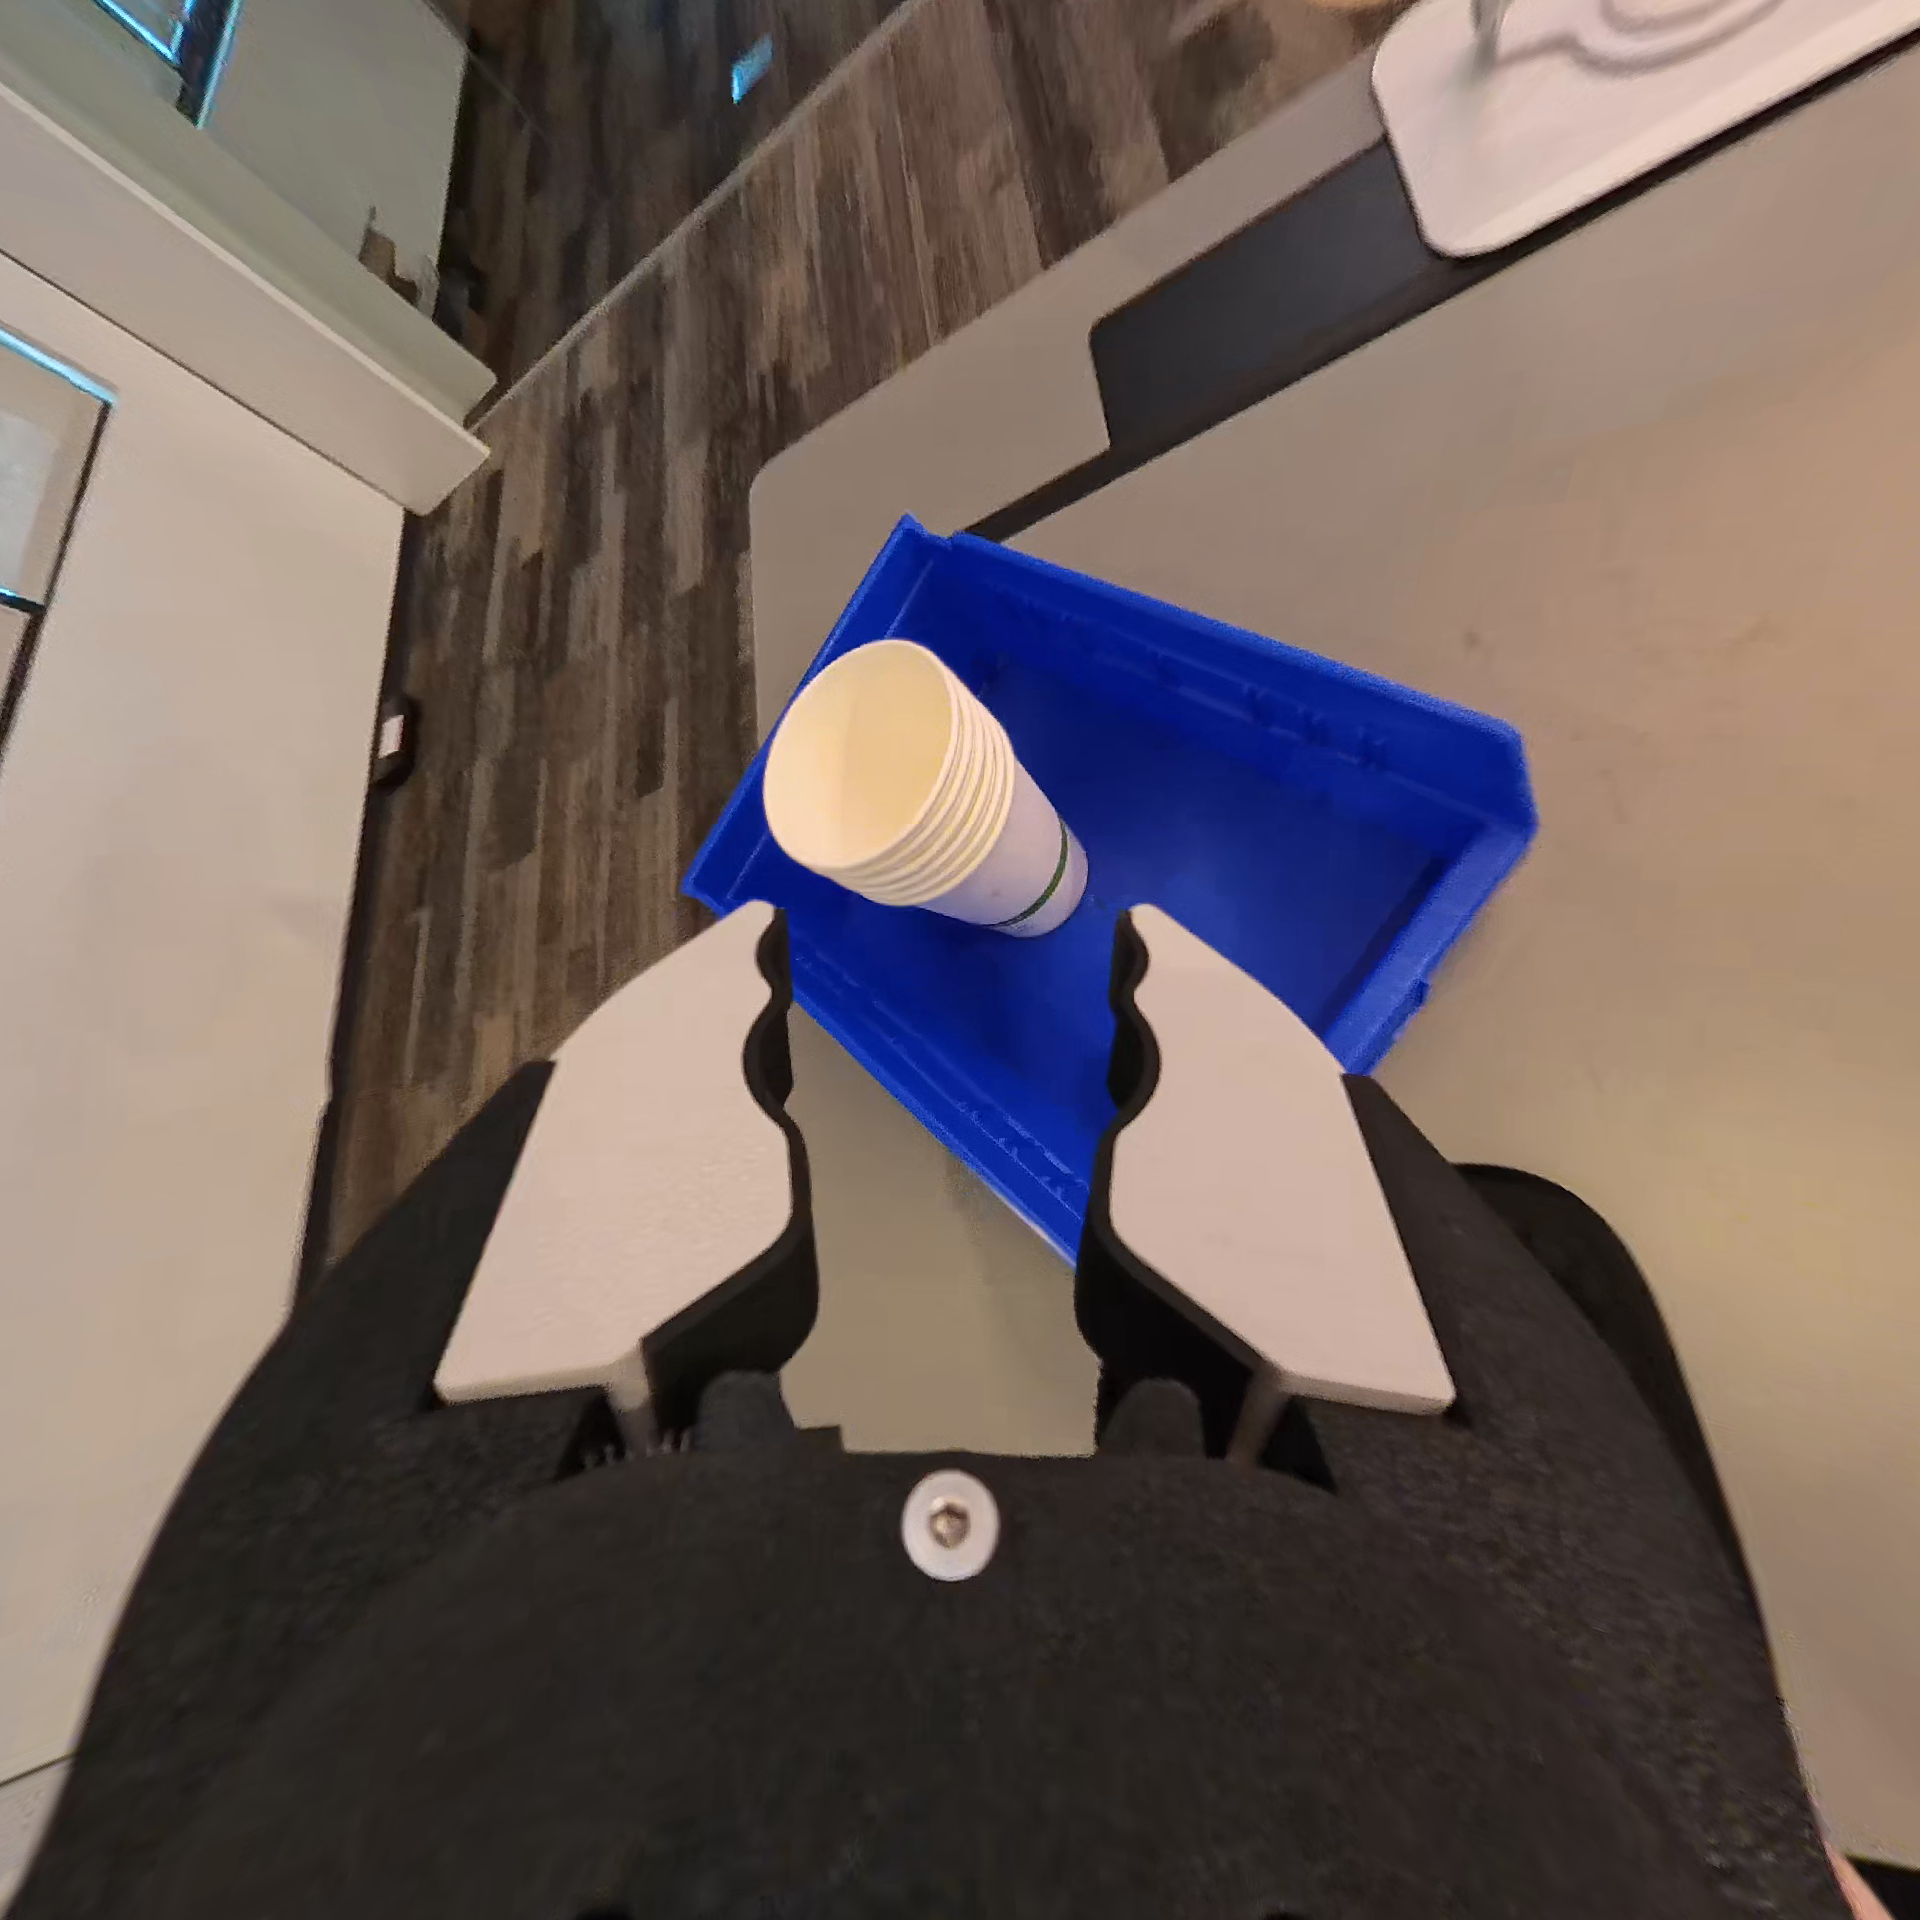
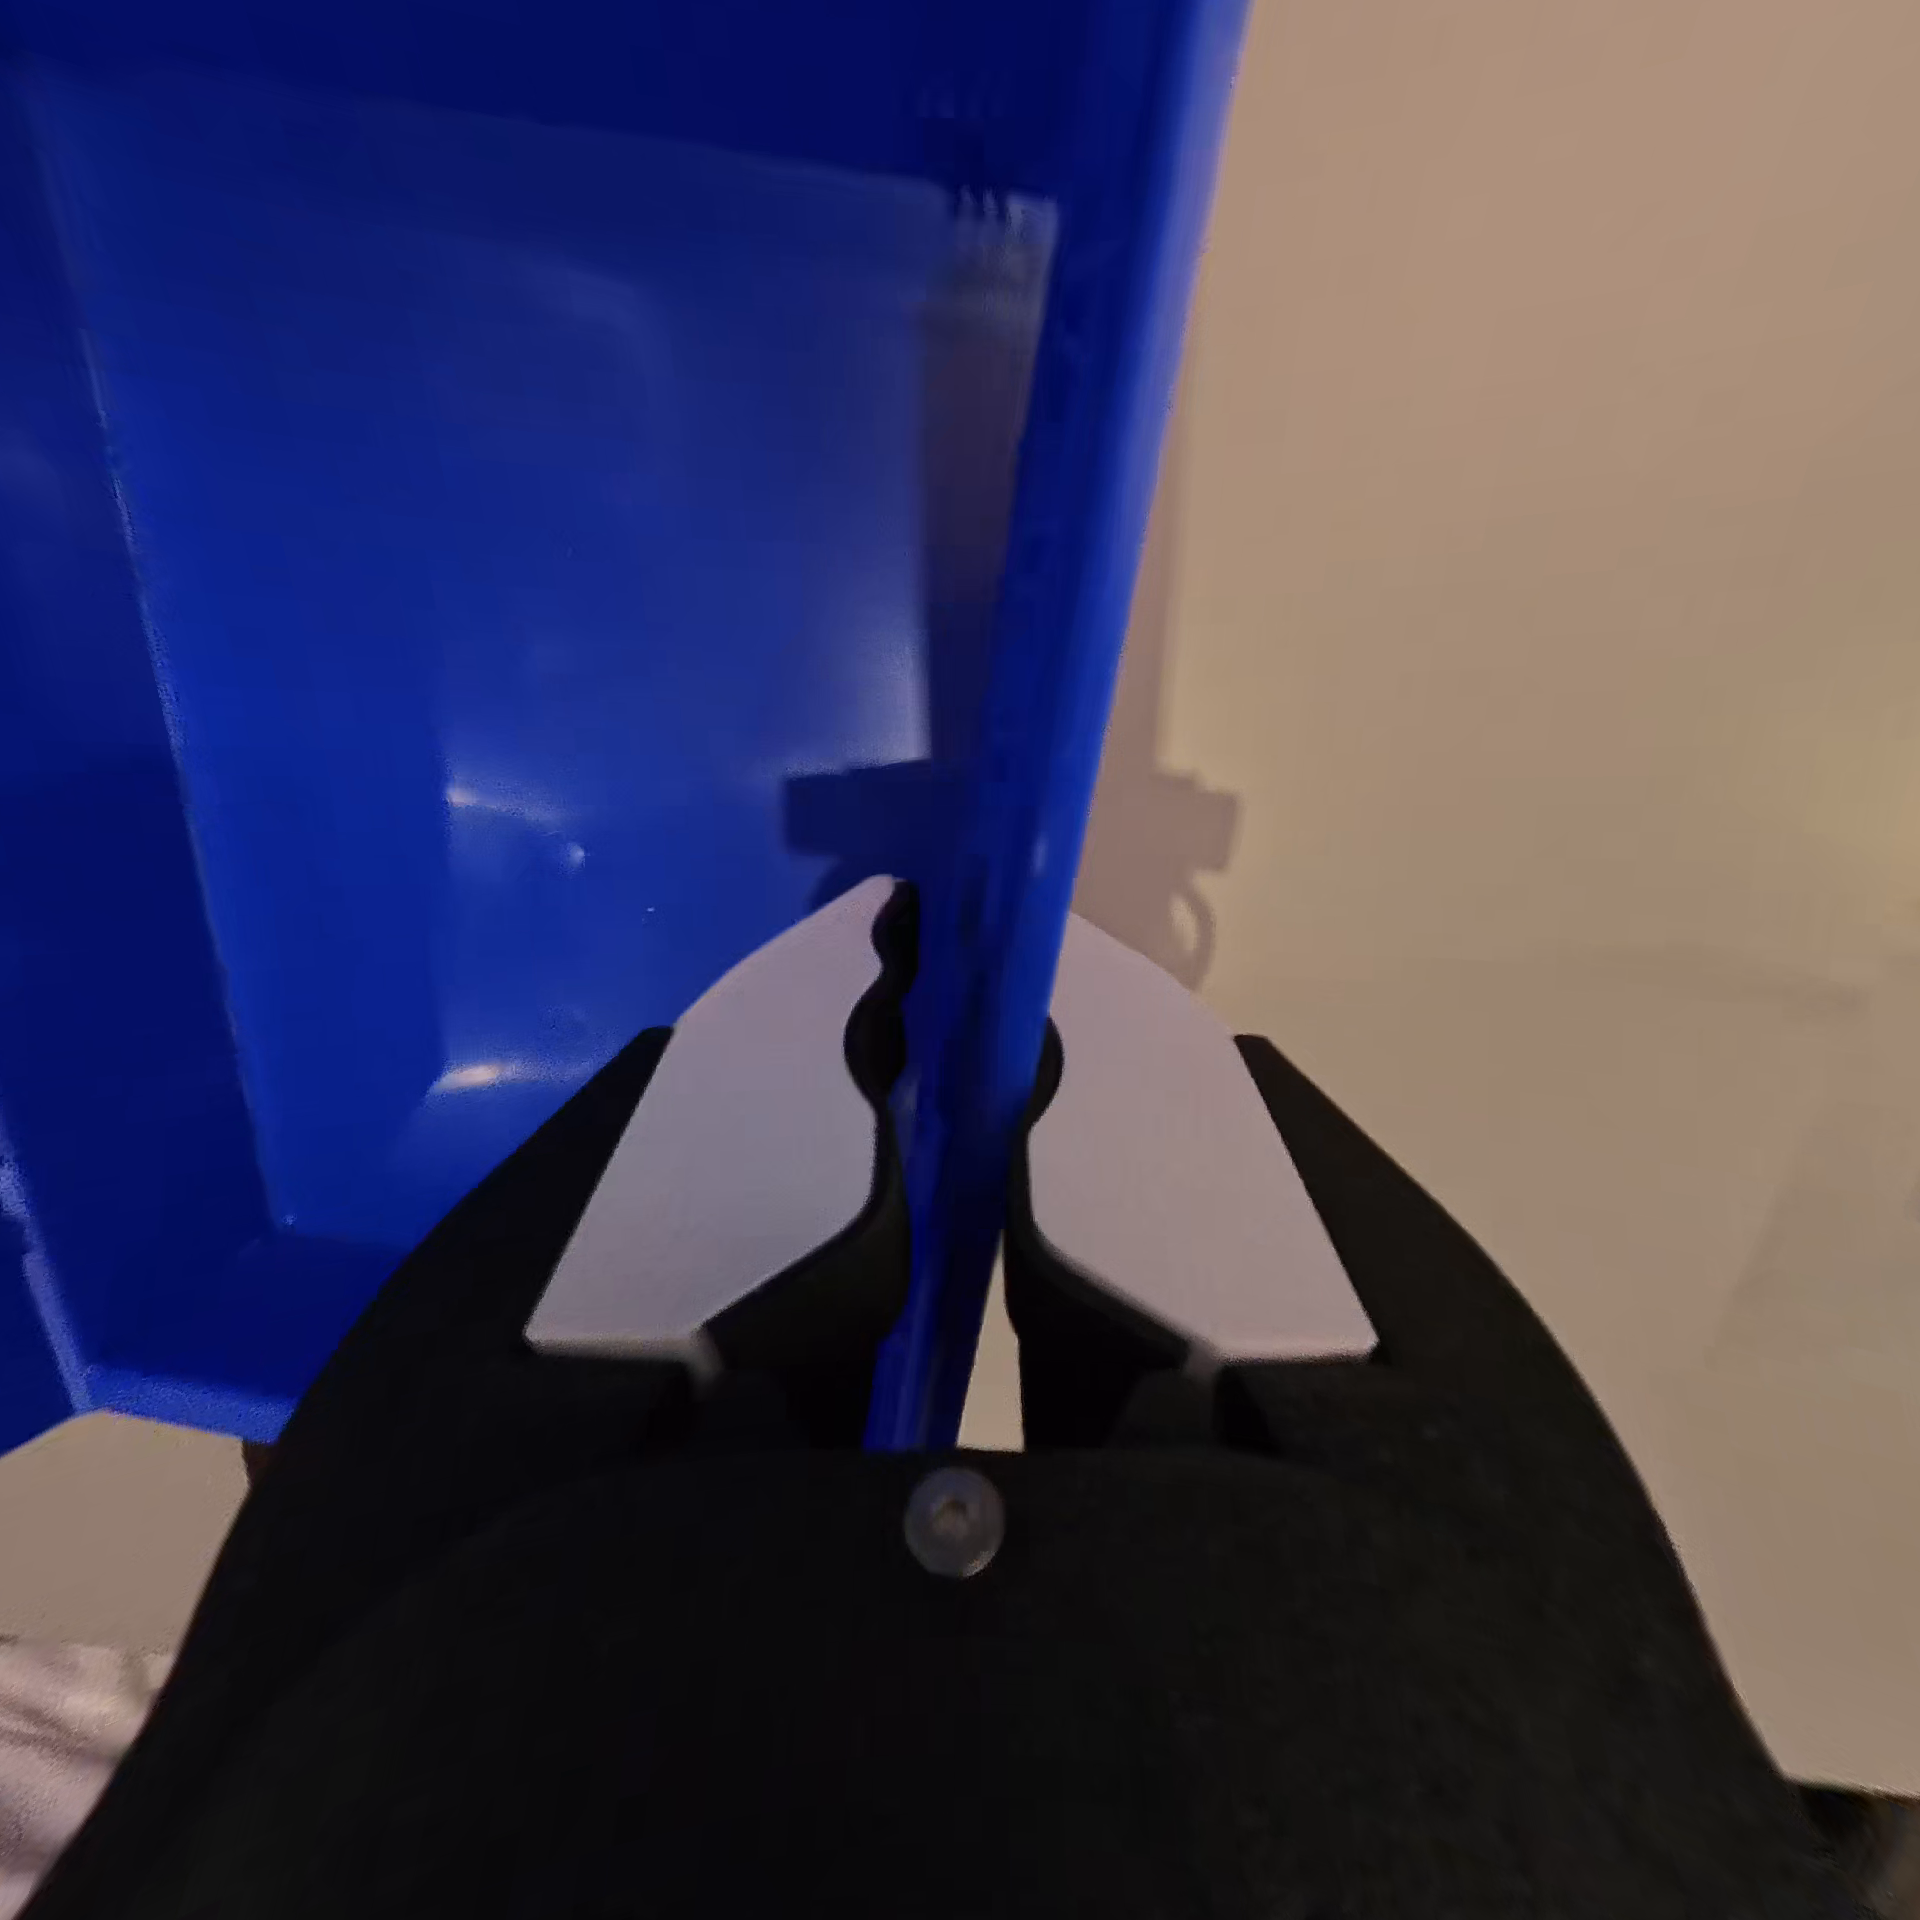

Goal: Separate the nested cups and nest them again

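A stack of several nested white paper cups (image 1: pixel 914 790) stands tilted at the left end of a blue plastic bin (image 1: pixel 1299 717) on a beige table (image 1: pixel 1610 582). My left gripper (image 1: pixel 948 912) is open and empty. It hovers over the bin's near wall, and the base of the stack shows between its fingertips. My right gripper (image 2: pixel 982 904) is shut on the side wall (image 2: pixel 1049 675) of the blue bin (image 2: pixel 520 520), one finger inside and one outside. The cups do not show in the right wrist view.
The table's left edge (image 1: pixel 753 582) drops to a dark patterned carpet (image 1: pixel 582 520). A black gap (image 1: pixel 1247 322) runs behind the bin, and a white flat base (image 1: pixel 1621 135) lies at the far right. White furniture (image 1: pixel 187 727) stands to the left.
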`<action>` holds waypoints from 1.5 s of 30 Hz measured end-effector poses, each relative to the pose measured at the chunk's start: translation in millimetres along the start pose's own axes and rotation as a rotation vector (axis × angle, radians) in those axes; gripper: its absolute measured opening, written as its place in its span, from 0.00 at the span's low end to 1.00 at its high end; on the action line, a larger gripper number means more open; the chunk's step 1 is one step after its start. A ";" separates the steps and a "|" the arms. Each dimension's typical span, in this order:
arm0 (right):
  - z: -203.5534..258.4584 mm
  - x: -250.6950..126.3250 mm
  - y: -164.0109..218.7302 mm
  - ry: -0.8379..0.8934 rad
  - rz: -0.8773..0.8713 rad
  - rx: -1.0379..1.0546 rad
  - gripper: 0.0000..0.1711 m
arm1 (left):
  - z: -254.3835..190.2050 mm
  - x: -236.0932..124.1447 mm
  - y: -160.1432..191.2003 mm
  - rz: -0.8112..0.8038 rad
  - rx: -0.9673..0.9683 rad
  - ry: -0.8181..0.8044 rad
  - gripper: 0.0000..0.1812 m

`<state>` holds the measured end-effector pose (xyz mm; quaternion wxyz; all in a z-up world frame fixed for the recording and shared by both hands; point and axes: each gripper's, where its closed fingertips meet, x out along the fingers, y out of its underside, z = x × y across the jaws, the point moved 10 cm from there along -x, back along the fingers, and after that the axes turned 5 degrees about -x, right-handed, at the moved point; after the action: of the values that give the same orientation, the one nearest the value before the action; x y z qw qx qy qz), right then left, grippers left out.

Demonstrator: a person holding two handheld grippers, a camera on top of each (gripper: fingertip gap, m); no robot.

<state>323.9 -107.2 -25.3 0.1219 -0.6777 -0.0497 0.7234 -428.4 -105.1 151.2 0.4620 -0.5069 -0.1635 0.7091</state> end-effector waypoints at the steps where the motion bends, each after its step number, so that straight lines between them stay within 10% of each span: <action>1: 2.2 -8.5 0.3 -0.005 -0.058 -0.008 0.12 | 6.1 -11.8 8.0 -0.025 -0.043 0.011 0.33; 6: 18.7 -86.7 6.2 -0.033 -0.497 0.004 0.28 | 45.3 -40.1 62.9 -0.124 -0.278 -0.172 0.42; 11: 55.2 -165.5 13.0 -0.085 -0.854 -0.059 0.26 | 57.4 30.1 99.7 0.010 -0.496 0.016 0.44; 16: 85.3 -162.8 22.5 -0.183 -1.016 -0.137 0.20 | 42.3 76.8 108.4 0.015 -0.606 0.075 0.37; 20: 87.2 -152.2 13.5 -0.185 -0.922 -0.190 0.21 | 21.5 98.7 110.5 0.258 -0.526 0.050 0.48; 27: 84.9 -143.8 14.4 -0.267 -0.875 -0.226 0.21 | 3.4 145.9 133.6 0.594 -0.470 0.064 0.36; 32: 84.6 -148.3 18.2 -0.292 -0.880 -0.254 0.20 | 9.3 157.0 144.4 0.478 -0.626 0.172 0.15; 45: 87.3 -139.8 12.4 -0.270 -0.817 -0.285 0.20 | 34.3 200.7 122.5 0.432 -0.179 0.494 0.13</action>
<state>243.2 -145.1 113.8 0.2955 -0.5120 -0.4277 0.6838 -530.1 4.2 -33.6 0.2804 -0.7249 0.0027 0.6292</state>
